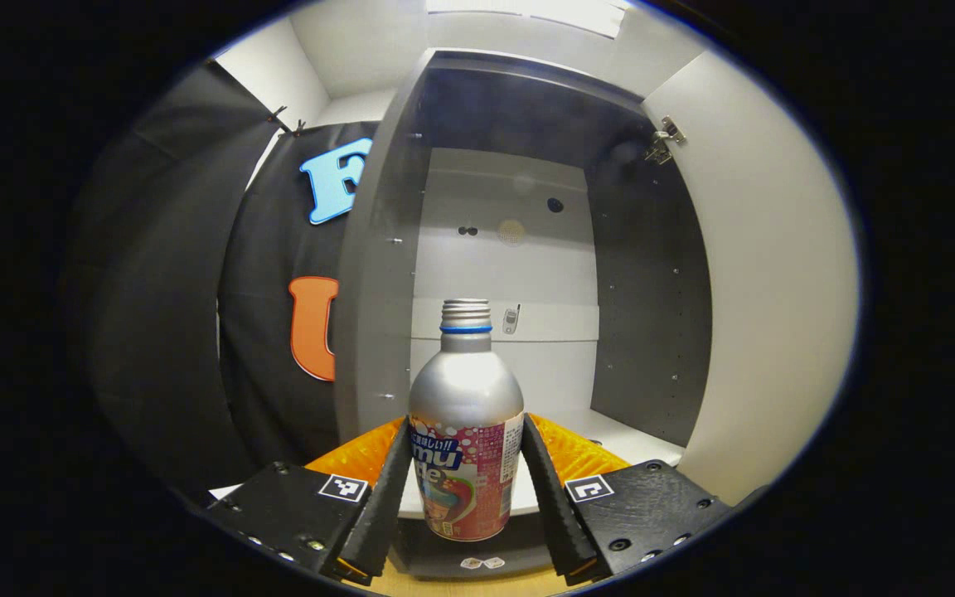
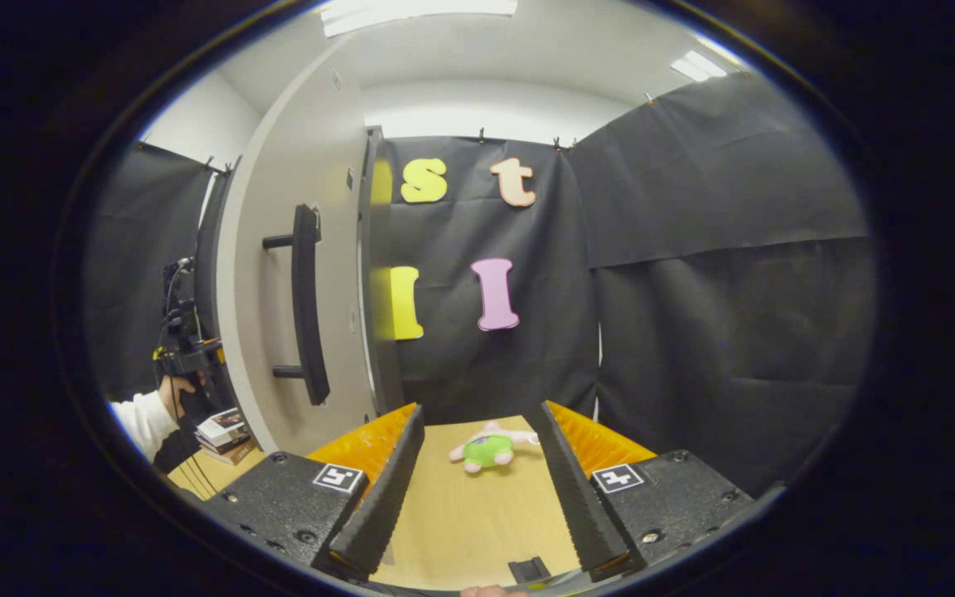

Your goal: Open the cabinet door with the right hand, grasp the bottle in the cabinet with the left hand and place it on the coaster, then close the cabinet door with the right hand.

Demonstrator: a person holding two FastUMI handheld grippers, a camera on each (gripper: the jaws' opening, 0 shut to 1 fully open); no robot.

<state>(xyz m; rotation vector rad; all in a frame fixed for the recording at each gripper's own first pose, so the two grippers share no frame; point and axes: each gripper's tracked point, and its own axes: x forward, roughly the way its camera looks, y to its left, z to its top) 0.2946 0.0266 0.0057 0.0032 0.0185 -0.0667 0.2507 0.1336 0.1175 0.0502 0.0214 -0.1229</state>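
**Q:** What did your left gripper (image 1: 465, 497) have?

**A:** In the left gripper view my two fingers stood upright on either side of the bottle (image 1: 466, 439), closed in to its width and pressing on its labelled lower body. The bottle stood upright between them, silver shoulder and threaded neck rising above the fingertips. I was pointed level, straight into the cabinet (image 1: 527, 249); its dark side walls and pale back panel lay beyond the bottle, and the cabinet door (image 1: 768, 282) stood swung wide to my right.

**Q:** And the right gripper (image 2: 477, 489)?

**A:** Its fingers were spread well apart and gripped nothing. In the right gripper view bare wooden table (image 2: 477, 514) lay between them, with a small green and pink plush toy (image 2: 487, 448) lying ahead, near the fingertips. I held it level too. Up to the left stood the open door's outer face with its dark bar handle (image 2: 307, 307). Farther left, a person's hand (image 2: 172, 390) and white sleeve held the other rig, above a small stack of books (image 2: 225, 435).
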